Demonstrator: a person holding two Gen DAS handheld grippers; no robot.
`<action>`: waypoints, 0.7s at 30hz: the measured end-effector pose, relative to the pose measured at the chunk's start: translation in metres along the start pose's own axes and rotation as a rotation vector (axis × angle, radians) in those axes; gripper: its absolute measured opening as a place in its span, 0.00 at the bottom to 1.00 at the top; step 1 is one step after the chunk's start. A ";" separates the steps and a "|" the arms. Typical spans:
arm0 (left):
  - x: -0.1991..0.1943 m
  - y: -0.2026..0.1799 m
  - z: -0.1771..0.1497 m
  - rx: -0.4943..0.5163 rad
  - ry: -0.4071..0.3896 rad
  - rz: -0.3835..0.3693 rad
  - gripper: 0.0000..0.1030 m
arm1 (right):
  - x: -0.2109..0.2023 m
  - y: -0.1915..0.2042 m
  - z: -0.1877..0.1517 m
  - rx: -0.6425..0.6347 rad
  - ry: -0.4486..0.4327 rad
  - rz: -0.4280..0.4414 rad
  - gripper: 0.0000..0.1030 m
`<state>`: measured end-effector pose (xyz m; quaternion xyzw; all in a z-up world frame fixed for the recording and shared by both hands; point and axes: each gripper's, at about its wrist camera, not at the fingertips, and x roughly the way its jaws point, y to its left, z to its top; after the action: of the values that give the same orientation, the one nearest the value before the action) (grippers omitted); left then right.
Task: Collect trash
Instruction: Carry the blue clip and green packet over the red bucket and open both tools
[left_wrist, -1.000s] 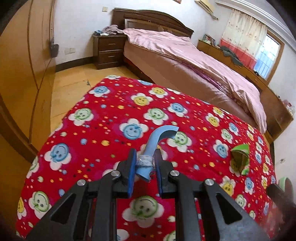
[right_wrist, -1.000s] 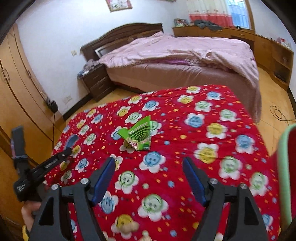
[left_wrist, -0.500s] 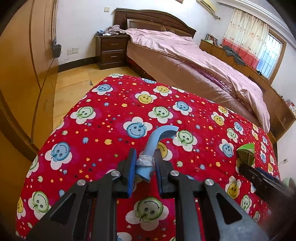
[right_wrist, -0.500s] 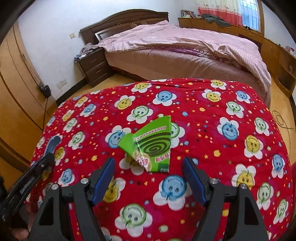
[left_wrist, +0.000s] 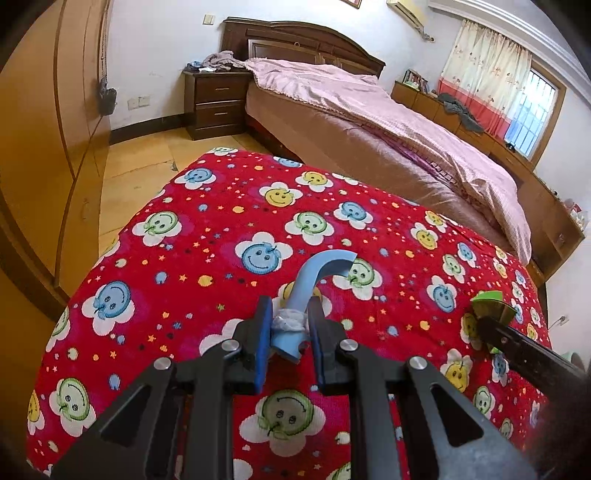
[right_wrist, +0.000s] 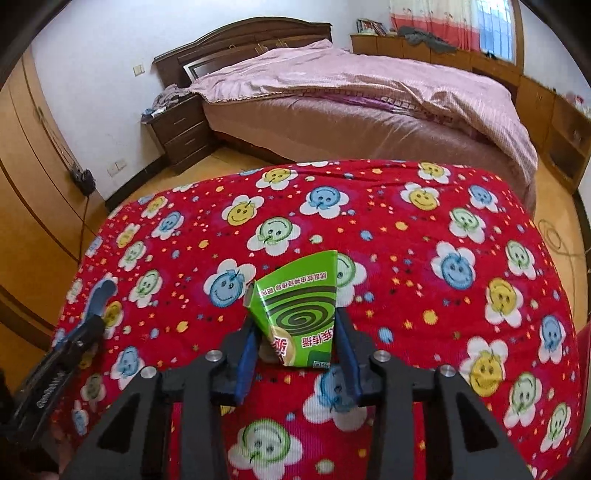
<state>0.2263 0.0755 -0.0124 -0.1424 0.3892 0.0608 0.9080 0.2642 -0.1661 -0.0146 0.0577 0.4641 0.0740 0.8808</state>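
Two pieces of trash: I count a crumpled green cardboard mosquito-coil box (right_wrist: 301, 314) and a curved pale-blue plastic strip with a wad of clear film round it (left_wrist: 306, 295).
Where the box is: lying on the red quilt with smiley-face flowers (right_wrist: 424, 258), right between my right gripper (right_wrist: 295, 343) pads, its folded end toward me.
Box axis: I read it as running away from the fingers, widening toward its far edge, so the pads meet its two slanted sides.
Right fingers: closing on the box; the blue pads sit at its edges, and I cannot tell for sure that both press yet.
Nearer hand: the right one by far; in the left view the box (left_wrist: 491, 306) sits well off to the side.
Left fingers: my left gripper (left_wrist: 288, 332) is clenched on the blue strip near its wrapped base, the curved end arching forward above the quilt.
Writing: a dark spiral coil graphic and rows of Chinese characters, upside down to me; I cannot make out a brand. A small code square sits at the near corner.
Beyond: a wooden bed with a pink cover (right_wrist: 369, 92).
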 end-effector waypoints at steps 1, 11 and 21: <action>-0.001 -0.001 0.000 0.002 -0.001 -0.002 0.18 | -0.004 -0.001 -0.001 0.003 -0.008 0.001 0.41; -0.008 -0.008 -0.003 0.024 -0.023 -0.031 0.18 | -0.075 -0.017 -0.025 0.018 -0.096 0.013 0.41; -0.014 -0.017 -0.006 0.054 -0.055 -0.052 0.18 | -0.147 -0.057 -0.058 0.081 -0.180 -0.014 0.41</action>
<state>0.2157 0.0576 -0.0028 -0.1262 0.3618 0.0305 0.9232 0.1388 -0.2471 0.0621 0.0967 0.3860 0.0435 0.9164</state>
